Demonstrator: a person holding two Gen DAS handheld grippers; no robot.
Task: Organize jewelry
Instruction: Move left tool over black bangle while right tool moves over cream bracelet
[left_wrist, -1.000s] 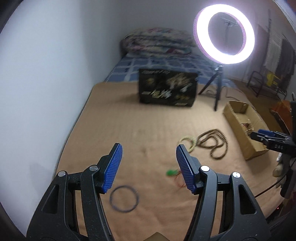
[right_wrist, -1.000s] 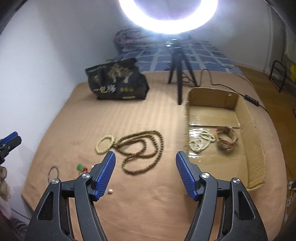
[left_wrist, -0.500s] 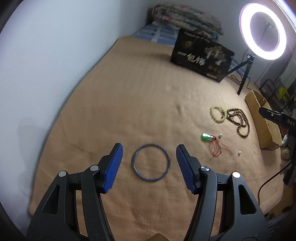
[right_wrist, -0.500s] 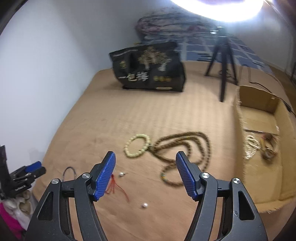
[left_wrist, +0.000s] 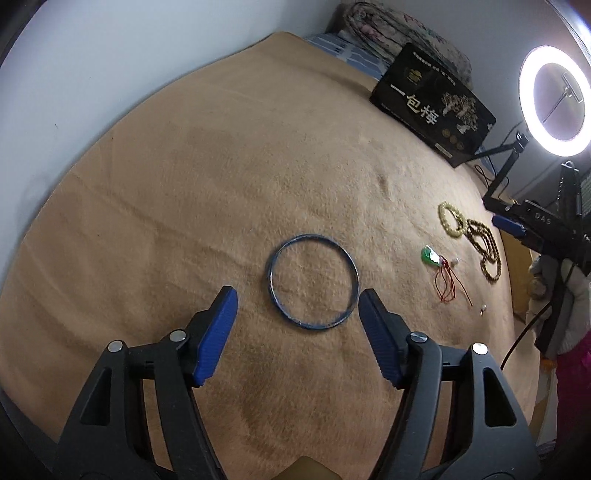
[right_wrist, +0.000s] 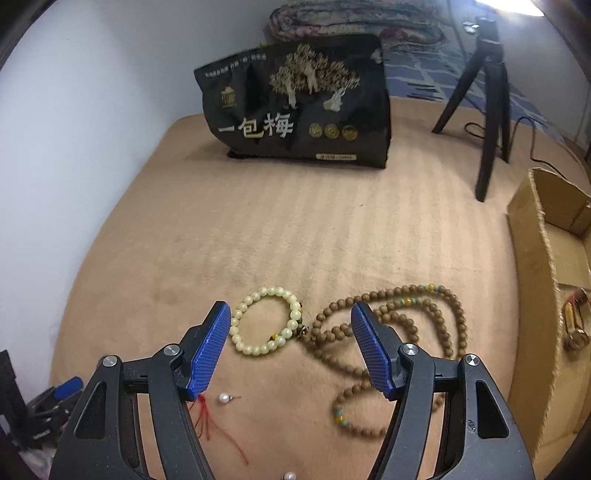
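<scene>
A thin blue bangle (left_wrist: 313, 280) lies flat on the tan blanket, just ahead of my open, empty left gripper (left_wrist: 297, 308); its right edge nearly touches the right fingertip. My right gripper (right_wrist: 290, 325) is open and empty above a pale bead bracelet (right_wrist: 266, 320) and a long brown bead necklace (right_wrist: 391, 332). Both also show in the left wrist view: bracelet (left_wrist: 451, 219), necklace (left_wrist: 485, 249). A green pendant on red cord (left_wrist: 430, 256) and small pearl earrings (right_wrist: 224, 398) lie between the grippers. The right gripper shows in the left view (left_wrist: 511, 225).
A cardboard box (right_wrist: 539, 266) at the right holds a watch-like piece (right_wrist: 574, 325). A black snack bag (right_wrist: 299, 107) stands at the back. A ring light (left_wrist: 552, 99) on a tripod (right_wrist: 487, 110) stands near the box. A white wall borders the left.
My left gripper has moved closer to the blue bangle, which now lies between the fingertips. My right gripper has dropped lower toward the pale bracelet and brown necklace.
</scene>
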